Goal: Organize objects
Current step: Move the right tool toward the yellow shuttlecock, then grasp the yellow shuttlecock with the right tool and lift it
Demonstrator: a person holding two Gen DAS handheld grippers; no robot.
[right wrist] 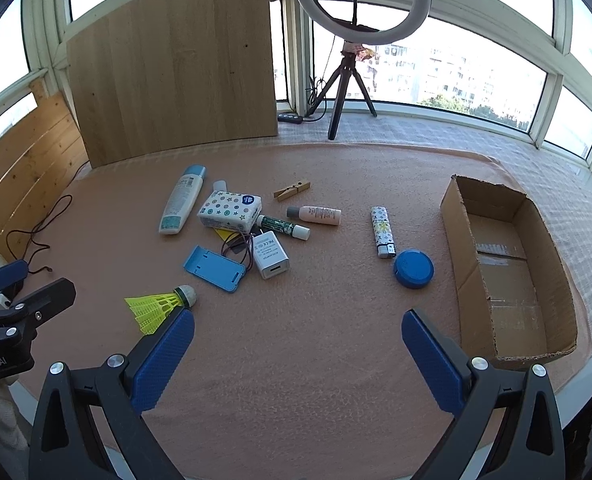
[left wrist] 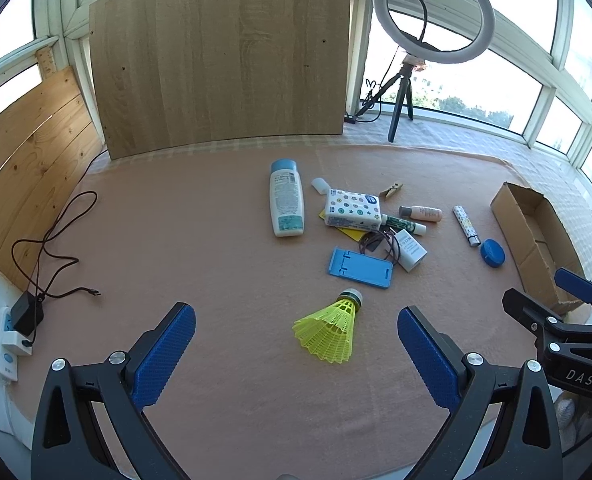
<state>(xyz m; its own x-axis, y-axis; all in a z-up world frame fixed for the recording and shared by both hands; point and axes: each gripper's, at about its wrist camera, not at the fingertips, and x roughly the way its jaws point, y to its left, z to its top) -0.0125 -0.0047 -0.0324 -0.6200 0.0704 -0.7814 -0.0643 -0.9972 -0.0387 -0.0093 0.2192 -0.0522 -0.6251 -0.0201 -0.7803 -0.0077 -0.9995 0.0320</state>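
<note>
Clutter lies spread over a bench covered with a pink cloth (right wrist: 296, 360), and the open cardboard box (right wrist: 508, 264) at the bench's right side serves as the landmark. Nearest the box, just to its left, sits a round blue lid (right wrist: 414, 268), with a patterned lighter (right wrist: 382, 232) just beyond it. Farther left of the box come a small pink bottle (right wrist: 318, 215), a wooden clothespin (right wrist: 291, 191) and a green tube (right wrist: 283, 227). Well apart from the box lies the main heap: a white charger (right wrist: 271, 254) with a dark cord, a tissue pack (right wrist: 229, 210), a blue phone stand (right wrist: 214, 268) and a white lotion bottle (right wrist: 181, 204) with a blue cap. A yellow shuttlecock (right wrist: 157, 306) lies on its side at the far left of the box, toward the near edge of the bench. The left tool (left wrist: 296, 352) hangs released above the cloth, its blue pads wide apart and nothing between them, the shuttlecock just ahead of its gap. The right tool (right wrist: 298, 354) is likewise released and empty, hovering over bare cloth just left of the box's near corner. Behind the box, by the windows, stands a ring light (right wrist: 362, 0) on a tripod.
</note>
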